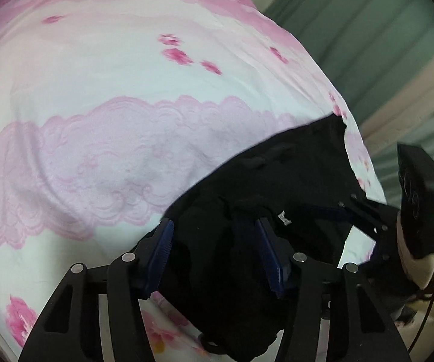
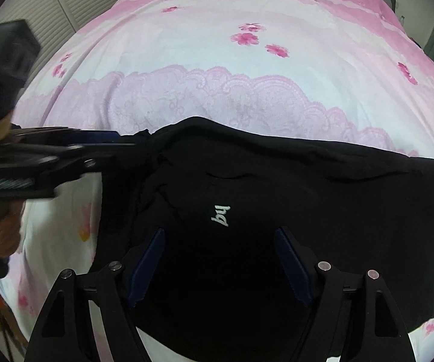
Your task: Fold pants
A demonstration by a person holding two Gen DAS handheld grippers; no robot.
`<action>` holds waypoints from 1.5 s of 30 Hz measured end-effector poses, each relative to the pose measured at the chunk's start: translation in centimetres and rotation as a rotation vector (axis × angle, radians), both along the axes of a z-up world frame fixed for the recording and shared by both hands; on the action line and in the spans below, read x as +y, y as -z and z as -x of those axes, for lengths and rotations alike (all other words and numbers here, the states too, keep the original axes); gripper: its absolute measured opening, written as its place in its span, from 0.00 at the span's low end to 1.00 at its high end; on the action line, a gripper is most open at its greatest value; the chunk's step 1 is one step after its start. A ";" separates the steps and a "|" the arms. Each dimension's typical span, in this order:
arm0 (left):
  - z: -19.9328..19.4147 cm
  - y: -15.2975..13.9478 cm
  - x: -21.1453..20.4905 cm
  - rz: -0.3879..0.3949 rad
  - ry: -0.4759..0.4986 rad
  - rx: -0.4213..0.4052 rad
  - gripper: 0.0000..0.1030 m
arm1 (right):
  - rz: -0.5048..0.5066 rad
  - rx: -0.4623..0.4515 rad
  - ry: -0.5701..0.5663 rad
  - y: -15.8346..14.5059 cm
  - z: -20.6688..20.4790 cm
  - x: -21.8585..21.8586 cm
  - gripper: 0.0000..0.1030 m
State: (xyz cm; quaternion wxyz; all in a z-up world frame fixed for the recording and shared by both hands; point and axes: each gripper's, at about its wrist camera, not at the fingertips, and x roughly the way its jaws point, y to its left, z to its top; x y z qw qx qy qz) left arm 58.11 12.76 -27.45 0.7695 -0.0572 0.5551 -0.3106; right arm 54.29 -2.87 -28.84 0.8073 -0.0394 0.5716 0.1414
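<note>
Black pants (image 2: 277,211) with a small white logo (image 2: 220,215) lie folded on a pink and white floral bedsheet (image 2: 217,69). My right gripper (image 2: 220,259) is open, its blue pads (image 2: 289,259) spread over the pants' near part. In the left wrist view the pants (image 1: 262,181) lie at lower right. My left gripper (image 1: 217,247) is open with bunched black cloth between its blue pads (image 1: 164,250). The right gripper (image 1: 361,214) shows at the right of that view, and the left gripper (image 2: 102,141) reaches the pants' left edge in the right wrist view.
The bedsheet (image 1: 111,90) covers the whole bed. Green curtains (image 1: 367,30) hang beyond the bed's right edge. White slatted doors (image 2: 57,3) stand at the left. The bed's edge drops off close to both sides.
</note>
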 end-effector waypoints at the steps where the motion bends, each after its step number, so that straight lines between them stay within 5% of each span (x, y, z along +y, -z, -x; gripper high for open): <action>1: -0.3 0.5 -0.1 -0.012 0.009 0.012 0.53 | -0.005 0.003 -0.001 0.1 -0.1 0.1 0.72; 3: -1.1 2.0 -0.2 -0.041 -0.015 0.053 0.48 | -0.010 0.012 -0.005 0.4 -0.4 0.4 0.70; 5: -1.8 3.1 0.1 -0.045 -0.065 0.086 0.32 | -0.012 0.015 -0.009 0.5 -0.5 0.6 0.69; 8: -2.0 3.6 1.6 0.000 -0.157 0.135 0.22 | -0.008 0.012 -0.007 0.5 -0.6 0.6 0.68; 13: 0.3 1.3 3.8 -0.035 -0.225 0.051 0.19 | -0.022 0.006 -0.001 0.3 -0.8 0.5 0.66; 24: -0.3 4.3 3.7 -0.144 -0.282 0.068 0.19 | 0.015 -0.028 -0.018 0.5 -1.0 0.3 0.66; 28: -0.6 4.2 3.2 -0.214 -0.272 0.067 0.31 | 0.019 -0.043 -0.003 -0.2 -0.4 -1.1 0.66; 31: -0.5 2.0 2.4 -0.360 -0.290 -0.006 0.61 | 0.017 -0.059 0.021 -1.3 0.1 -2.6 0.66; 39: 4.2 -4.6 -1.1 -0.379 -0.215 -0.167 0.63 | 0.021 -0.116 0.120 -4.7 2.2 -8.3 0.66; 45: 10.0 -3.8 -1.8 -0.294 -0.294 -0.030 0.65 | 0.015 -0.121 0.209 -6.4 5.2 -12.3 0.66</action>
